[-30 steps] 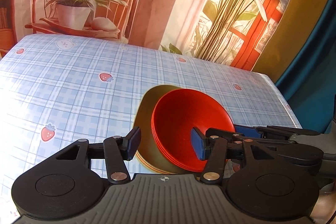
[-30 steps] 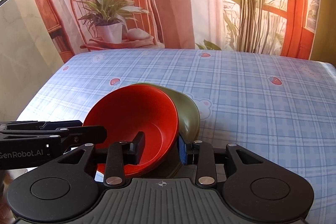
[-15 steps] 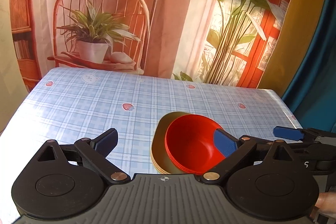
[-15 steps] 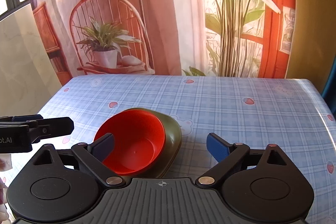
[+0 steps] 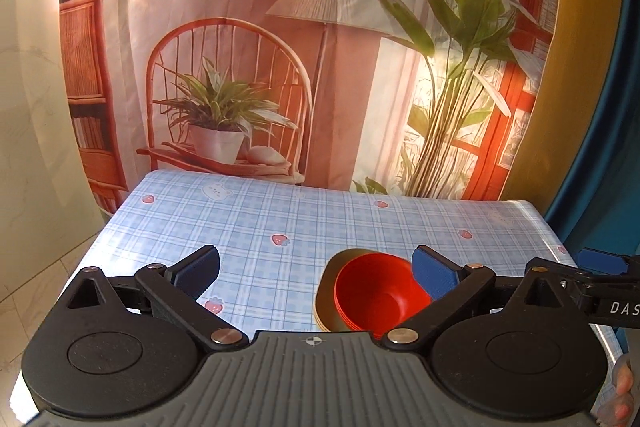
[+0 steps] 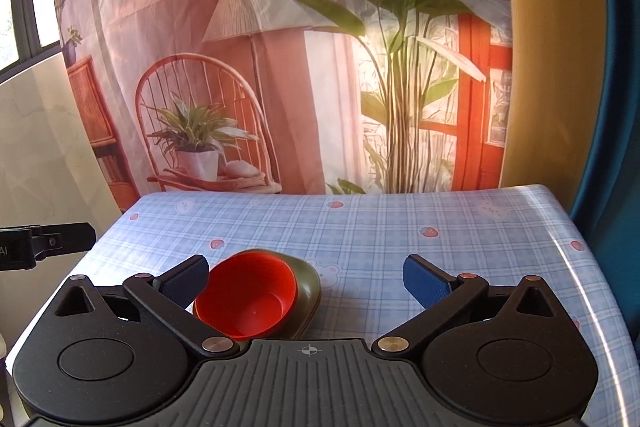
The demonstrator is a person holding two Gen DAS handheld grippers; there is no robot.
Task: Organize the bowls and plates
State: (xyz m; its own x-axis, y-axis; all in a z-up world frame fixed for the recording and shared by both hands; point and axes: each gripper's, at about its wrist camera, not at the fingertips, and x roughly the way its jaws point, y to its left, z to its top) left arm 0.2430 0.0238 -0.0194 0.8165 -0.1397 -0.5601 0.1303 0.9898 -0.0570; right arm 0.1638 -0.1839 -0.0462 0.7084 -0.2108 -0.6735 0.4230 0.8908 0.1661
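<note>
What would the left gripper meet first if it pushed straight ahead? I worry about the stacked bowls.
Probably bare tablecloth. The open left gripper aims left of the red bowls nested in the olive dish; its right finger might graze them, depth unclear.

several stacked red bowls (image 5: pixel 376 297), one olive plate (image 6: pixel 306 287)

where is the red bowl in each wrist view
Left wrist view: the red bowl sits low and right of centre, nested in the olive dish, just left of the right-hand blue jaw pad.
Right wrist view: the red bowl sits low and left of centre, by the left-hand jaw pad.
Shared landmark: the potted plant on the printed chair of the backdrop.
</note>
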